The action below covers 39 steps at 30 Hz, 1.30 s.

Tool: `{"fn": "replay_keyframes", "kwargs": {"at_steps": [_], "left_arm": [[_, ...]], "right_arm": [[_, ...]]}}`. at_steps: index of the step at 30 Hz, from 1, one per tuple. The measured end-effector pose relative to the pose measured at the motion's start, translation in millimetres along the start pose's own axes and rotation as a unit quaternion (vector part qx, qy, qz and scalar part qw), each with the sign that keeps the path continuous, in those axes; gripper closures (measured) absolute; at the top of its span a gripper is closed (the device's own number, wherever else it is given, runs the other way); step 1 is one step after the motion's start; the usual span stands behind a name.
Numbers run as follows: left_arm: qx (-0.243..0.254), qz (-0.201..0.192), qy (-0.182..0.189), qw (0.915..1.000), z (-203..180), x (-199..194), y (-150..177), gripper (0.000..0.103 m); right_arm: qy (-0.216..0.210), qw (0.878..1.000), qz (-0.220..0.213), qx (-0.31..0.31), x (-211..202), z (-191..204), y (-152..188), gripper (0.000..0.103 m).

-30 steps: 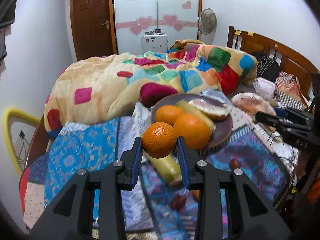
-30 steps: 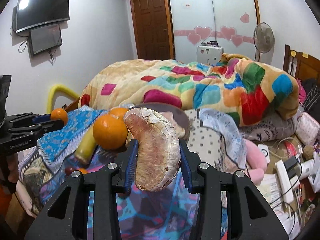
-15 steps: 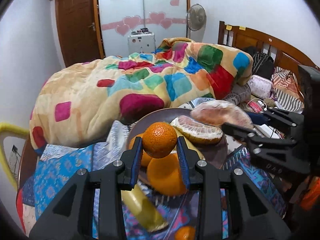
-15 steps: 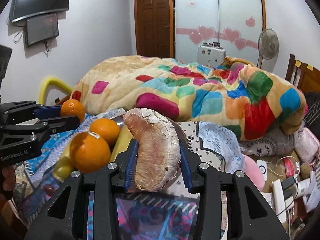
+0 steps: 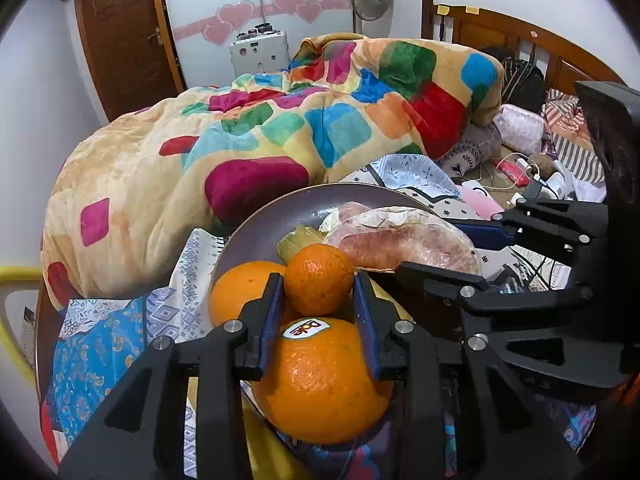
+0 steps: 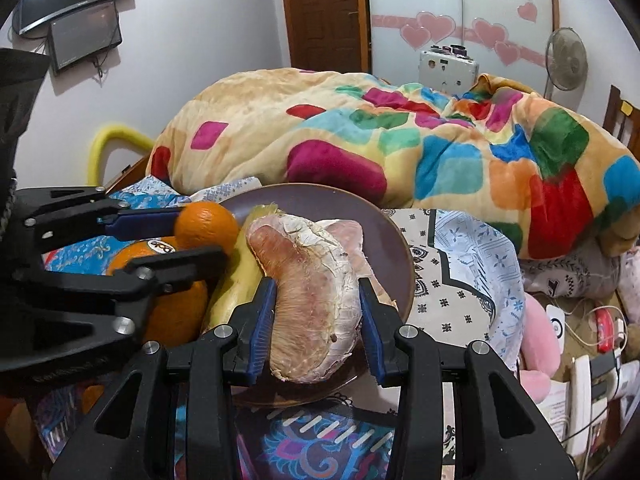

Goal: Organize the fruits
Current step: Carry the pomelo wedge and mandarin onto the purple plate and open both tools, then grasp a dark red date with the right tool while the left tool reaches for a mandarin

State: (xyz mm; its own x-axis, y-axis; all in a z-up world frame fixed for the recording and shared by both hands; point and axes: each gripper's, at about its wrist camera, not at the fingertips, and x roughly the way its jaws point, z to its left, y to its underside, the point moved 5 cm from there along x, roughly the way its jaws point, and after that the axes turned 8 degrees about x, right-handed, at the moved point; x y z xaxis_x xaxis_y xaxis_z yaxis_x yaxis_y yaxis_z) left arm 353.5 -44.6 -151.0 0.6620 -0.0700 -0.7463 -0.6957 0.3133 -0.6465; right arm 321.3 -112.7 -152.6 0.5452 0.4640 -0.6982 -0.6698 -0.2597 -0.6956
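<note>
Over the plate [image 5: 256, 232], our left gripper [image 5: 318, 300] clamps a small orange [image 5: 319, 279], our right gripper [image 6: 318, 312] a pomelo segment [image 6: 316, 300]; only the right view shows the wall screens [image 6: 80, 12].

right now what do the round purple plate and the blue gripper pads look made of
Round purple plate: probably glazed ceramic or melamine; smooth, a soft sheen along its rim. Blue pads on the right gripper: likely rubber or soft plastic; matte, finely ribbed, pressed against the peeled pomelo wedge.
</note>
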Motion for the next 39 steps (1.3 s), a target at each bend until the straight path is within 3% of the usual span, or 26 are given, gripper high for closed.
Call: {"fn": "replay_keyframes", "kwargs": {"at_steps": [4, 12, 23, 31, 39], "left_arm": [[0.0, -0.001, 0.001, 1.0, 0, 2, 0, 0.066], [-0.018, -0.007, 0.008, 0.9998, 4, -4, 2, 0.058], [-0.059, -0.059, -0.011, 0.9965, 11, -74, 15, 0.054], [-0.063, -0.081, -0.034, 0.9941, 5, -125, 42, 0.037], [-0.077, -0.063, -0.026, 0.9947, -8, -129, 81, 0.035]], "right_arm": [[-0.012, 1.0, 0.013, 0.006, 1, -3, 1, 0.065], [-0.002, 1.0, -0.003, -0.005, -10, 2, 2, 0.065], [0.014, 0.999, -0.052, 0.003, -68, 13, 5, 0.065], [0.008, 0.997, -0.072, -0.001, -105, 35, 24, 0.061], [0.002, 0.998, -0.058, -0.013, -109, 49, 64, 0.055]]}}
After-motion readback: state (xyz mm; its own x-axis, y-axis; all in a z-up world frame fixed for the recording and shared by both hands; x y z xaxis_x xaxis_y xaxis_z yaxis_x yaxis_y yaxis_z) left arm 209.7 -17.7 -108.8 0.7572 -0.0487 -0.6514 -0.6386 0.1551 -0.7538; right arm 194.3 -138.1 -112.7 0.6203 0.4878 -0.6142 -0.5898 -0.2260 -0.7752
